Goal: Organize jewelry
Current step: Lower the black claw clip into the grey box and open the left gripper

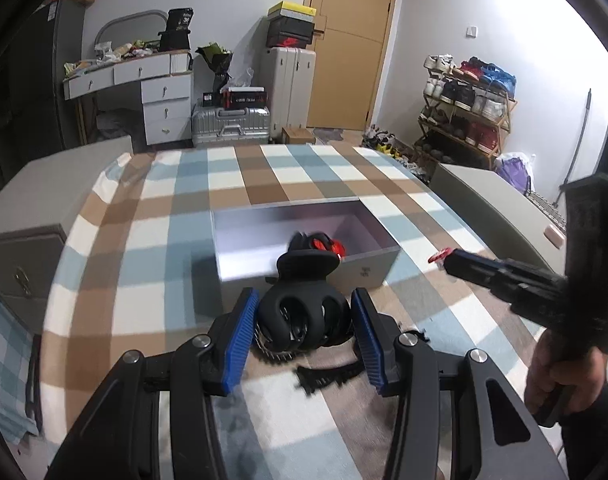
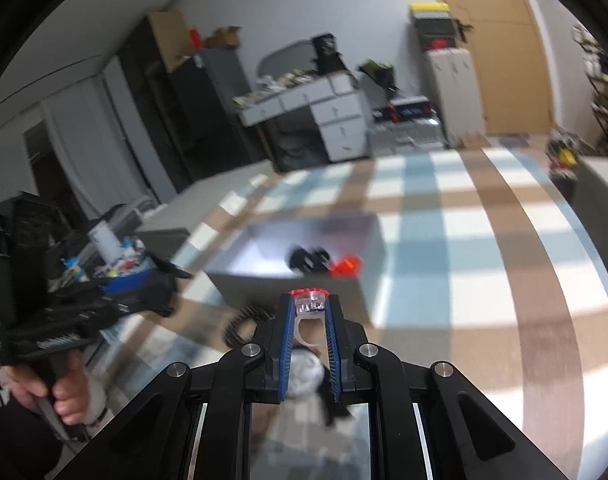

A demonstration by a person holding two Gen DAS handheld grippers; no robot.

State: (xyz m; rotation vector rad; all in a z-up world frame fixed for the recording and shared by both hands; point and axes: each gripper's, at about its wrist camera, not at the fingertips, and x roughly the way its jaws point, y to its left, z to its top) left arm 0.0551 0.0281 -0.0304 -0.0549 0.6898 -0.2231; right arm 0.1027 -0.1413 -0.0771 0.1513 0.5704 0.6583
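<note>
The left gripper (image 1: 304,326) carries a black hair claw clip (image 1: 304,312) between its blue pads (image 1: 240,336), jaws partly spread to the clip's width and pressing its sides, above the checked tablecloth (image 1: 144,216) just short of the grey box (image 1: 232,240). Inside that open box lie a black clip and a red item (image 1: 331,246). To the right, the right gripper (image 2: 311,304) has its jaws nearly together, pinching a clear ring with a red top (image 2: 311,300) at the fingertips. Risk: the ring sits at the very tip of the pads and could slip out on a sudden tilt. Both tools converge on one box and could collide; the smooth, rounded claw clip could twist out of the pads.
</note>
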